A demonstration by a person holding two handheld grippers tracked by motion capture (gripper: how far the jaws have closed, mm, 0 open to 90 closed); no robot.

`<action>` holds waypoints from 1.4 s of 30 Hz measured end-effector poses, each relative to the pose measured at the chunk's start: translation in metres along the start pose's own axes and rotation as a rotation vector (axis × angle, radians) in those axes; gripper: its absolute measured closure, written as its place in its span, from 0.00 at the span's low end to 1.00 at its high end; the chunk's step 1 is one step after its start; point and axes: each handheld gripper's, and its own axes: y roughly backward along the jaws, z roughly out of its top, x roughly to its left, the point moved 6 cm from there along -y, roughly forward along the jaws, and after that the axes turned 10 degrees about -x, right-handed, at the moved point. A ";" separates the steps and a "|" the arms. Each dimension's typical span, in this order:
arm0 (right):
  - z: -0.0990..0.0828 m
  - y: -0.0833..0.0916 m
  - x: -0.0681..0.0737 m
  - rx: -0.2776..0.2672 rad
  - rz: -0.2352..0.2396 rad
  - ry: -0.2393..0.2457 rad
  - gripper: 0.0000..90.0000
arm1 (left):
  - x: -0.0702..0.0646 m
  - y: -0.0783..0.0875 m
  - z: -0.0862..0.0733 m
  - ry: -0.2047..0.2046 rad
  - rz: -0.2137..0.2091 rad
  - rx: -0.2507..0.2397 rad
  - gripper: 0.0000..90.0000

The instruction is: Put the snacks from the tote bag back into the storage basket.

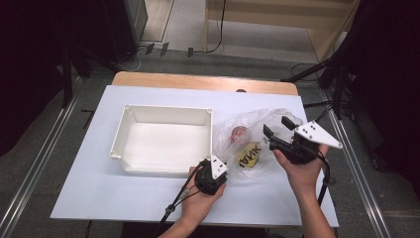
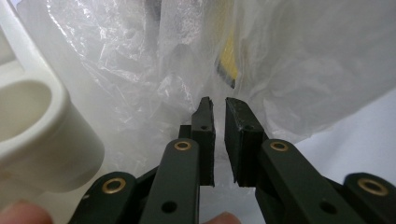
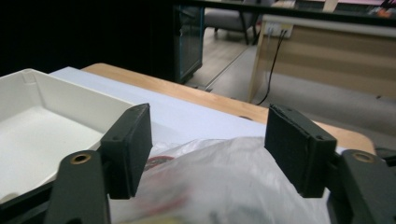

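Scene: white-covered table [image 1: 124,198] with a wooden edge at the far side. A white rectangular plastic bin [image 1: 163,141] sits left of centre, open side up, nothing visible inside. Just to its right lies a crumpled clear plastic bag [image 1: 252,144], touching or nearly touching the bin's right wall. Through the film: a yellow packet with dark lettering [image 1: 249,156] toward the near side and a small red round item [image 1: 238,133] farther back.

Left gripper [image 1: 212,171]: held low at the near right corner of the bin, at the bag's near-left edge. In the left gripper view the left gripper [image 2: 217,116] has its jaws nearly together, a narrow slot left between the pads, and a thin fold of the bag's film [image 2: 187,70] passes into that slot. Reads as pinched on the bag; contact of both pads on the film is not fully clear. The bin's rounded corner [image 2: 42,126] is close on the left of this view.

Right gripper [image 1: 280,131]: raised over the bag's right side, jaws pointing toward the far left. In the right gripper view the right gripper [image 3: 210,149] has its jaws wide apart with nothing between the pads; the bag's top [image 3: 233,186] bulges below them, the bin [image 3: 42,121] beyond to the left.
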 end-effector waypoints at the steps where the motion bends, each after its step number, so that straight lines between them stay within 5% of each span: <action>1: 0.000 -0.007 -0.004 0.018 0.009 -0.014 0.34 | 0.000 0.000 0.000 0.000 0.002 0.002 0.92; 4: -0.013 -0.026 -0.015 0.077 0.019 -0.016 0.29 | 0.003 0.001 0.000 0.037 0.013 -0.007 0.91; 7: -0.038 -0.040 -0.020 0.134 0.032 0.015 0.29 | 0.003 0.002 -0.001 0.024 0.022 -0.005 0.90; 10: -0.065 -0.049 -0.019 0.203 0.085 -0.024 0.25 | 0.004 0.002 -0.001 0.026 0.018 0.000 0.88; 18: -0.096 -0.054 -0.017 0.290 0.130 -0.017 0.28 | 0.004 0.002 -0.001 0.036 0.005 0.001 0.86; 21: -0.100 -0.052 -0.017 0.304 0.141 -0.005 0.46 | 0.004 0.002 -0.001 0.038 0.001 0.002 0.85; 25: -0.108 -0.051 -0.018 0.345 0.160 -0.006 0.89 | 0.004 0.002 -0.001 0.038 -0.001 0.003 0.85; 27: -0.108 -0.050 -0.017 0.340 0.156 0.014 1.00 | 0.004 0.002 -0.001 0.038 -0.001 0.003 0.85; 34: -0.074 -0.053 -0.009 0.209 0.161 0.030 1.00 | 0.003 0.002 -0.001 0.033 0.003 0.001 0.86; 42: -0.060 -0.093 0.000 0.242 0.212 0.043 1.00 | 0.002 0.002 -0.001 0.016 0.000 0.003 0.97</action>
